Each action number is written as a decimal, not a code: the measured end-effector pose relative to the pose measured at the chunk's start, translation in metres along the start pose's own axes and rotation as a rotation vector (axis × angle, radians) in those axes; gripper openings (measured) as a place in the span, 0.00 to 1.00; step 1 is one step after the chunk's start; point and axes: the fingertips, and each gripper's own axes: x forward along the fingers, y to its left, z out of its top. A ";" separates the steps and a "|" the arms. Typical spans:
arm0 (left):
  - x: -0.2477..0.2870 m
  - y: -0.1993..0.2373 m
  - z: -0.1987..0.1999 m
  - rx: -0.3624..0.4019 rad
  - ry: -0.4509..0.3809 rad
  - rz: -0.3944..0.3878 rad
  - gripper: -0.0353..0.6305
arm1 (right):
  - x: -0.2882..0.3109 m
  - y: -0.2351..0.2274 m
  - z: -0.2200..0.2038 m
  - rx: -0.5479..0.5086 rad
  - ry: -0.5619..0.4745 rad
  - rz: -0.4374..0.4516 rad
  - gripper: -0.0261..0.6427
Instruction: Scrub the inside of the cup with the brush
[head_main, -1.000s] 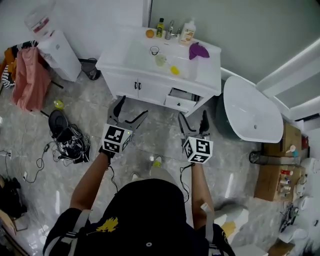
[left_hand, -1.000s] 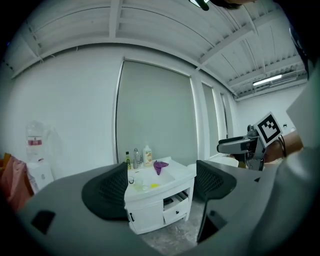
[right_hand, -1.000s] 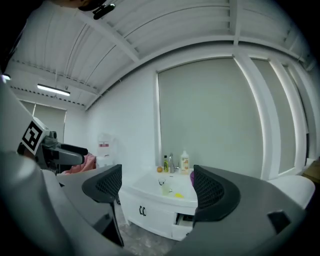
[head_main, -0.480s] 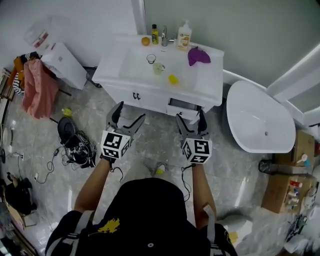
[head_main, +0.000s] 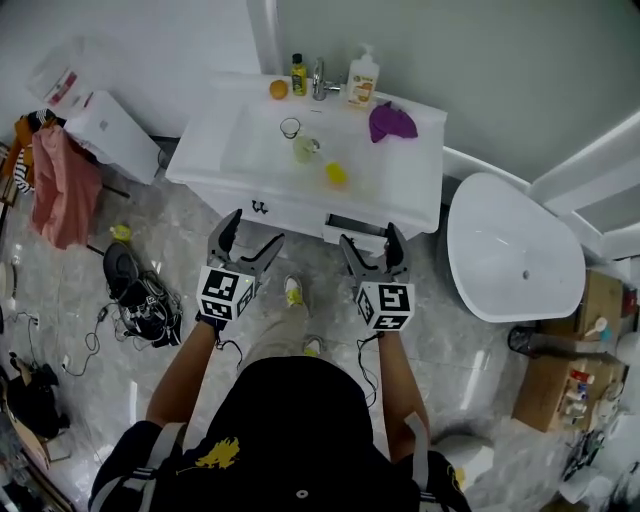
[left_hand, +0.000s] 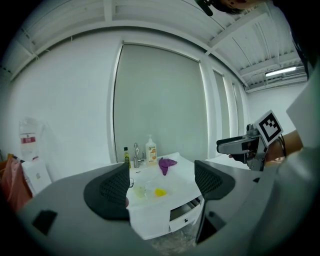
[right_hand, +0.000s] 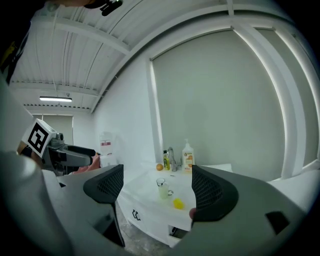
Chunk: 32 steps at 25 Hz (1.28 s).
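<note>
A clear cup (head_main: 305, 149) stands in the white sink basin (head_main: 255, 140). To its right lies a small yellow object (head_main: 336, 173), too small to make out. Both show again between the jaws in the right gripper view, cup (right_hand: 163, 188) and yellow object (right_hand: 178, 203), and in the left gripper view, cup (left_hand: 139, 190). My left gripper (head_main: 255, 228) and right gripper (head_main: 371, 238) hang in front of the cabinet, well short of the basin. Both are open with nothing between their fingers.
On the counter stand a faucet (head_main: 319, 78), a soap bottle (head_main: 362, 75), a small yellow bottle (head_main: 298, 72), an orange (head_main: 278, 89) and a purple cloth (head_main: 392, 122). One cabinet drawer (head_main: 355, 225) is ajar. A white bathtub (head_main: 510, 250) lies right; cables and shoes (head_main: 135, 285) lie left.
The person has stepped closer to the sink cabinet, so both grippers are now nearer its front edge. Both stay open and empty.
</note>
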 end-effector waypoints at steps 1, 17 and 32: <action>0.011 0.008 -0.003 -0.005 0.003 -0.006 0.69 | 0.010 -0.002 0.001 -0.008 0.006 -0.001 0.72; 0.217 0.096 -0.019 -0.075 0.066 -0.127 0.69 | 0.191 -0.090 0.003 -0.037 0.148 -0.023 0.70; 0.331 0.123 -0.082 -0.115 0.303 -0.010 0.69 | 0.356 -0.144 -0.058 -0.069 0.335 0.278 0.70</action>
